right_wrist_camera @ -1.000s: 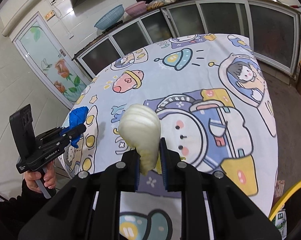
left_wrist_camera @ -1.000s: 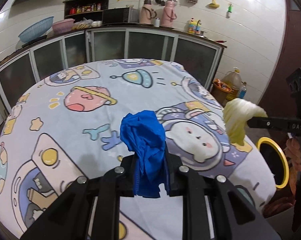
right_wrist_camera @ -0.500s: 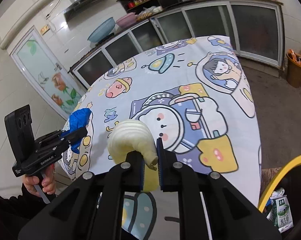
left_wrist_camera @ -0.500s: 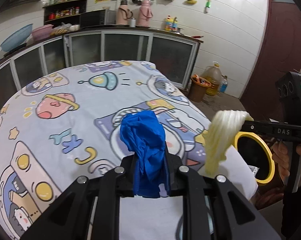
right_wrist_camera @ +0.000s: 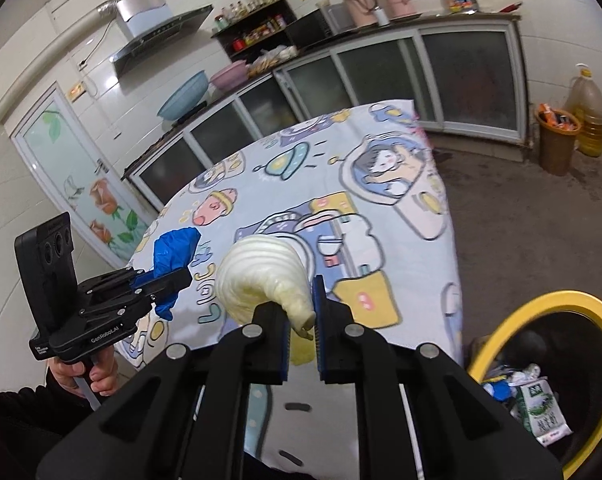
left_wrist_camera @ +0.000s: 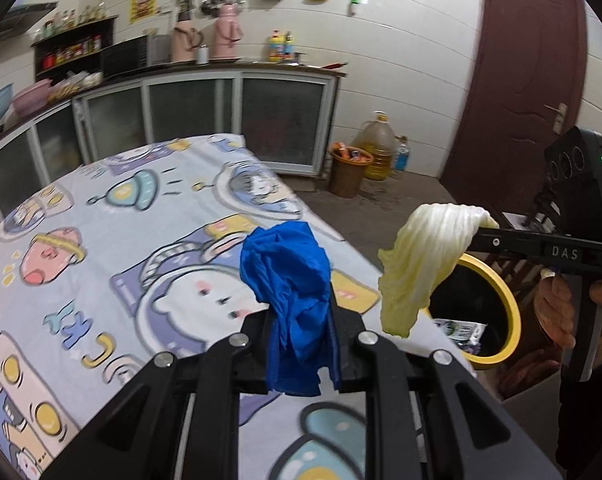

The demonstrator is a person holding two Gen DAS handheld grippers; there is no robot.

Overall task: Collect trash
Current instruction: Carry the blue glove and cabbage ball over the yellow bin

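Note:
My left gripper [left_wrist_camera: 301, 316] is shut on a crumpled blue plastic bag [left_wrist_camera: 289, 272], held above the table's near edge; it also shows in the right wrist view [right_wrist_camera: 173, 252]. My right gripper [right_wrist_camera: 301, 312] is shut on a pale cabbage leaf [right_wrist_camera: 265, 276], which hangs in the left wrist view [left_wrist_camera: 421, 264] just left of and above the bin. The yellow-rimmed trash bin [left_wrist_camera: 497, 308] stands on the floor right of the table, with wrappers inside [right_wrist_camera: 541, 404].
The table [left_wrist_camera: 101, 240] wears a cartoon-print cloth. Kitchen cabinets [left_wrist_camera: 205, 112] run along the back wall. A brown basket [left_wrist_camera: 349, 168] and an oil jug [left_wrist_camera: 379, 144] stand on the floor near a red door [left_wrist_camera: 529, 80].
Both grippers have swung right toward the yellow-rimmed bin with their loads still held. The bin now shows larger in both views.

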